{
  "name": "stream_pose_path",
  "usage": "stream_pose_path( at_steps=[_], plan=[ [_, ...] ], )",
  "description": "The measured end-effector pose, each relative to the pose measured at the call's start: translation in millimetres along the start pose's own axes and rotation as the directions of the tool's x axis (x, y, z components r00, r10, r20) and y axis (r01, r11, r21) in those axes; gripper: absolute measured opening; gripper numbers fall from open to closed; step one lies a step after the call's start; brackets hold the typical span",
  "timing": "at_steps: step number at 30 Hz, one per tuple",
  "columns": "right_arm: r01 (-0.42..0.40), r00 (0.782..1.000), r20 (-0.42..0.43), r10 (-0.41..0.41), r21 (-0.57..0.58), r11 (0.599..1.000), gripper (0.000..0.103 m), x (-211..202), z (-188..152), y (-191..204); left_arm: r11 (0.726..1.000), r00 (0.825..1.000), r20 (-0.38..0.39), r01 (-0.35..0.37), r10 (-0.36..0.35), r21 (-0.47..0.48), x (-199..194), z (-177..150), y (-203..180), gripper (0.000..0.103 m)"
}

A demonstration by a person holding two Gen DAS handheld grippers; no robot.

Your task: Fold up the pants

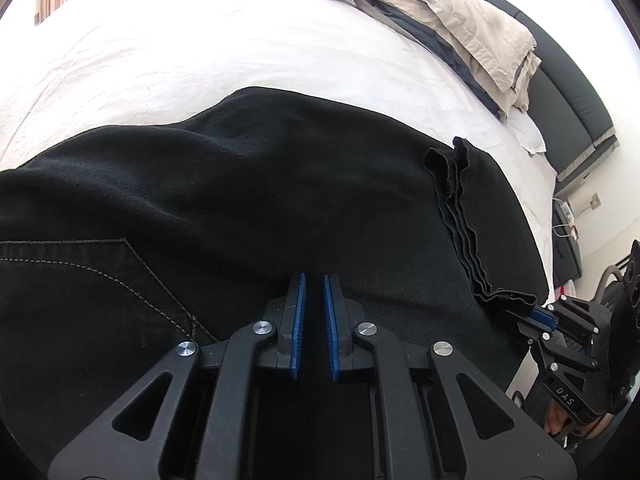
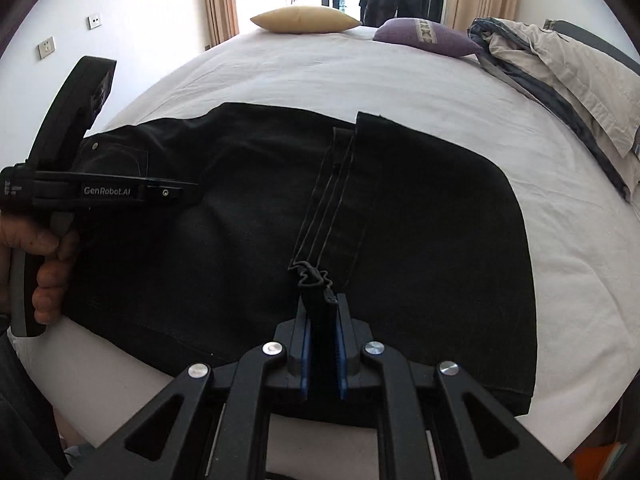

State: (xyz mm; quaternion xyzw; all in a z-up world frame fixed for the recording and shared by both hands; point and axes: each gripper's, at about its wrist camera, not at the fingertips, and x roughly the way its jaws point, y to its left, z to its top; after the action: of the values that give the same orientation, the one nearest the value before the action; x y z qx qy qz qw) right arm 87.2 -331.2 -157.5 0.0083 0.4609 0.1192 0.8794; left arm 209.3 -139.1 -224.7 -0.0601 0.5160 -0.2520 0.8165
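Right gripper (image 2: 323,316) pinches pants (image 2: 240,208) hems; bed (image 2: 280,80) edges cropped.

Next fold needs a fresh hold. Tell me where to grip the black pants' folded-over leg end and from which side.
Grip the stacked hems at their near corner, where the right gripper is shut on the bunched layers. Come from the bed's near edge: the hem stack runs away from it across the black pants, so the fingers can straddle every layer.
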Motion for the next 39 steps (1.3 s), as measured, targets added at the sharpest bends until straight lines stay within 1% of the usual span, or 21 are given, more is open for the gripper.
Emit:
stream_pose_path(
  at_steps=[2,3,4,5,7,8,9,10,13,15,18,19,20,22,23,25,26,27,30,35,39],
  plan=[
    [0.012,1.0,0.022,-0.012,-0.004,1.0,0.011,-6.1,6.6,1.5,1.0,1.0,-0.004,0.002,-0.002,-0.029,-4.7,5.5,-3.3,0.01],
    [0.021,0.999,0.036,-0.02,-0.011,1.0,0.011,-10.2,7.9,4.6,0.998,0.999,-0.004,0.038,-0.038,-0.056,-6.2,7.6,-3.9,0.01],
    [0.032,0.998,0.048,-0.031,-0.023,0.999,0.011,-12.5,8.8,8.3,0.991,0.996,-0.007,0.09,-0.091,-0.094,-6.8,9.5,-4.5,0.011],
    [0.045,0.997,0.057,-0.042,-0.041,0.998,0.011,-13.3,11.7,13.3,0.983,0.991,-0.012,0.132,-0.134,-0.125,-7.1,10.9,-6.4,0.017],
    [0.072,0.995,0.081,-0.066,-0.084,0.994,0.011,-18.8,15.7,26.0,0.965,0.977,-0.027,0.203,-0.21,-0.165,-4.6,12.0,-9.9,0.04],
    [0.08,0.993,0.091,-0.07,-0.105,0.991,0.011,-20.6,17.2,32.7,0.951,0.966,-0.022,0.249,-0.257,-0.185,-4.6,12.0,-10.8,0.066],
    [0.083,0.993,0.1,-0.07,-0.126,0.989,0.011,-23.3,16.7,40.5,0.935,0.956,-0.008,0.286,-0.294,-0.209,-5.6,12.1,-9.8,0.078],
    [0.085,0.992,0.106,-0.07,-0.148,0.985,0.011,-25.6,15.9,48.2,0.922,0.949,-0.001,0.307,-0.316,-0.235,-5.9,11.9,-7.7,0.08],
    [0.096,0.99,0.116,-0.075,-0.191,0.977,0.011,-29.0,13.9,67.2,0.88,0.928,-0.017,0.347,-0.372,-0.324,0.4,14.8,1.7,0.082],
    [0.101,0.99,0.115,-0.078,-0.205,0.974,0.011,-29.1,13.6,77.2,0.87,0.922,-0.022,0.356,-0.386,-0.342,3.1,16.8,4.6,0.082],
    [0.089,0.99,0.124,-0.062,-0.225,0.97,0.012,-33.2,14.2,91.6,0.866,0.92,-0.033,0.355,-0.39,-0.352,5.4,20.5,4.9,0.082],
    [0.085,0.991,0.125,-0.056,-0.238,0.968,0.012,-34.8,13.7,97.1,0.864,0.92,-0.028,0.356,-0.391,-0.356,6.2,22.8,5.4,0.082],
    [0.081,0.991,0.125,-0.051,-0.249,0.965,0.012,-35.7,13.4,102.0,0.862,0.919,-0.025,0.36,-0.394,-0.356,6.3,24.3,5.3,0.079],
    [0.066,0.992,0.12,-0.034,-0.266,0.962,0.012,-35.7,13.5,110.5,0.873,0.925,-0.03,0.346,-0.379,-0.344,6.8,27.7,7.1,0.043],
    [0.061,0.993,0.118,-0.03,-0.274,0.96,0.012,-35.7,12.9,114.7,0.879,0.929,-0.055,0.326,-0.366,-0.347,9.2,29.0,8.4,0.017],
    [0.052,0.993,0.118,-0.019,-0.286,0.957,0.012,-36.1,13.1,121.4,0.884,0.93,-0.062,0.321,-0.362,-0.34,9.1,28.5,13.0,0.013],
    [0.044,0.993,0.116,-0.011,-0.289,0.956,0.012,-36.1,13.8,123.3,0.888,0.931,-0.064,0.32,-0.359,-0.329,6.9,28.0,14.6,0.009],
    [0.037,0.993,0.115,-0.003,-0.292,0.956,0.011,-36.6,14.0,126.1,0.892,0.932,-0.063,0.32,-0.357,-0.32,3.8,27.9,16.4,0.007],
    [0.024,0.993,0.12,0.015,-0.318,0.948,0.012,-39.0,15.6,136.7,0.908,0.938,-0.065,0.309,-0.339,-0.282,-8.2,29.9,21.7,0.006],
    [0.002,0.991,0.128,0.046,-0.355,0.935,0.012,-37.7,21.9,155.2,0.933,0.955,-0.057,0.269,-0.29,-0.237,-28.6,30.4,35.3,0.006],
    [-0.022,0.991,0.114,0.072,-0.389,0.921,0.012,-30.7,22.0,170.9,0.937,0.963,-0.05,0.245,-0.265,-0.248,-36.6,24.3,45.0,0.006]
  ],
)
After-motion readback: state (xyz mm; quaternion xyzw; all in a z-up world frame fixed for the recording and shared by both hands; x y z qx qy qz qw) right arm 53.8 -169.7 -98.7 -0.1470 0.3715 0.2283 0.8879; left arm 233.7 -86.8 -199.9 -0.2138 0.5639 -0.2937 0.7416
